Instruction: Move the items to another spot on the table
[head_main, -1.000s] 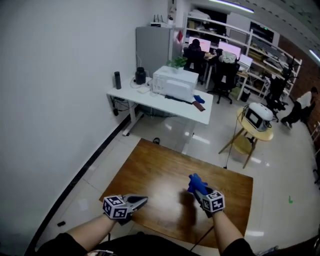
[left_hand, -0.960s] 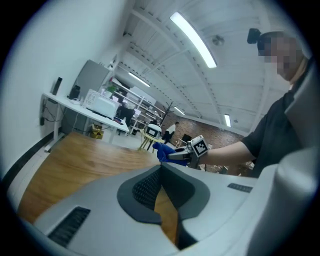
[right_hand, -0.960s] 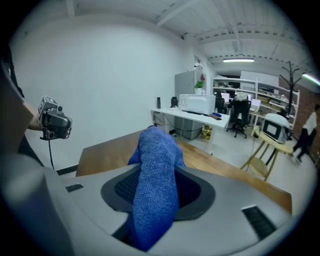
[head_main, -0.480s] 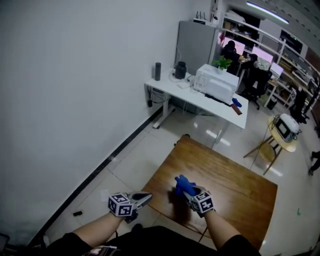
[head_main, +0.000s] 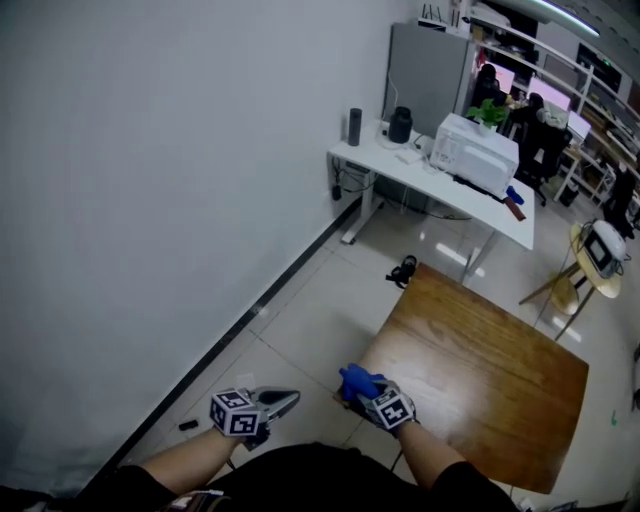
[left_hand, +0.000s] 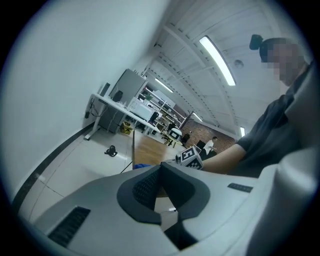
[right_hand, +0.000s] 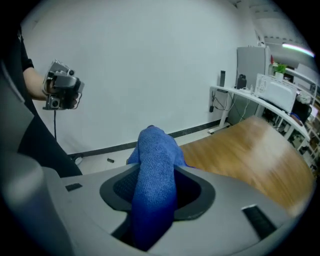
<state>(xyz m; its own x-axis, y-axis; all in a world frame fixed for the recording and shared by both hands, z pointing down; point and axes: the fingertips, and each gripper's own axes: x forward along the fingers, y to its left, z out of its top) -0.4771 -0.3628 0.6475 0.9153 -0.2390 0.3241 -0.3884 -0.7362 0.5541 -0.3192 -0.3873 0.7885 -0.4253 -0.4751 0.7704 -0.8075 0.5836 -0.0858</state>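
**Head view.** The right gripper (head_main: 368, 388) is at the near left corner of the wooden table (head_main: 500, 380). It holds a blue cloth (head_main: 354, 379) that sits about over the table's edge, and I cannot tell whether the cloth touches the wood. The left gripper (head_main: 288, 399) is off the table, over the tiled floor and well apart from the cloth. The rest of the tabletop that shows is bare.

**Left gripper view.** The jaws are together at the tips with nothing between them. The table corner and a sliver of the blue cloth show beyond them.

**Right gripper view.** The jaws are clamped on the blue cloth (right_hand: 155, 165), which is bunched into a thick fold between the pads and bulges out past the tips. The jaws have just been opening a little, with the cloth between them and the pads pressing on it. The tabletop runs away to the right.

**Assessment.**
- The step in hand appears to be carrying the cloth to a new spot.
- The corner is a poor place to set it down, since a loose fold could slide off the edge.
- The cloth is better brought well inboard and lowered until it rests on the wood.
- The grip should stay firm until then, and only after that should the jaws part fully and lift straight off.
- The left gripper has no job here and is best kept clear.
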